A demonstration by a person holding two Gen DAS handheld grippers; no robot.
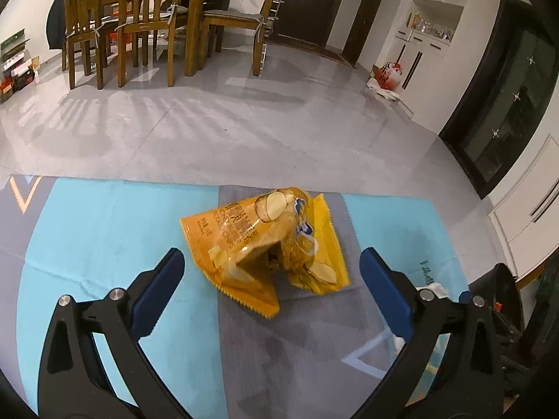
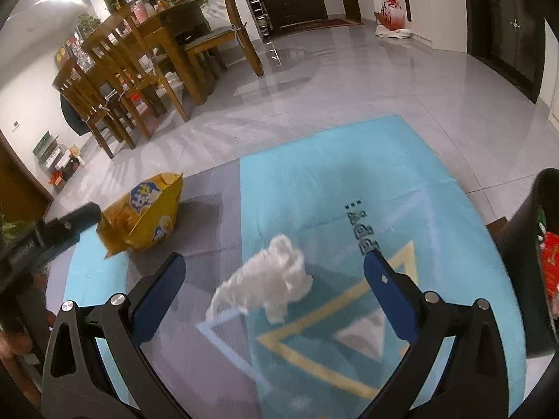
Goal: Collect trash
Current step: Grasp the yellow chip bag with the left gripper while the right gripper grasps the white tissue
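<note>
Left wrist view: the left gripper [image 1: 270, 265] is aimed at a crumpled yellow chip bag [image 1: 269, 244] lying on the grey band of a blue and grey floor mat [image 1: 104, 230].
Left fingers: spread wide apart, one blue pad [image 1: 164, 279] on each side of the bag, neither touching it; they hold nothing.
Why so wide: the bag is puffed and folded, so I judge the wide spread is meant to straddle its bulk before closing.
Chip bag: torn open, its mouth facing the camera, with a serrated edge nearest the gripper; it looks light and likely to crush or slide when squeezed.
Right wrist view: the right gripper [image 2: 272, 272] hangs over a wad of white tissue [image 2: 269, 279] on the blue part of the mat.
Right fingers: also well apart and empty, the tissue lying between them but lower down, apart from both pads.
Tissue: soft and loose; a shallow pinch may lift only a shred.
Bin: a dark container [image 2: 538, 251] stands at the right edge of the right view with red scraps inside, probably where the trash goes.
Other gripper seen: the left tool's dark body shows at the left edge of the right view, just beside the chip bag.
Stage: both pieces lie on the mat uncollected; each hand seems lined up for its own pick.
</note>
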